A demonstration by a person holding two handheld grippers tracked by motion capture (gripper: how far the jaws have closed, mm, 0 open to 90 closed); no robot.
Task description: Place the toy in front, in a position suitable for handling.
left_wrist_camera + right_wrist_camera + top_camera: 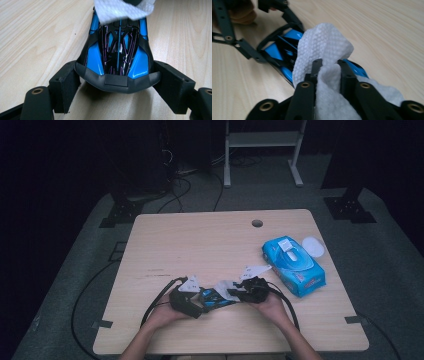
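A blue and black toy car lies on the wooden table near its front edge. My left gripper is shut on the toy car, one jaw on each side of its black bumper. My right gripper is shut on a white wet wipe, which rests pressed on the toy car. In the high view the left gripper and the right gripper meet over the car, with the wet wipe between them.
A blue pack of wet wipes with its white lid flipped open lies at the table's right. A round cable hole sits near the far edge. Cables trail from both grippers over the front edge.
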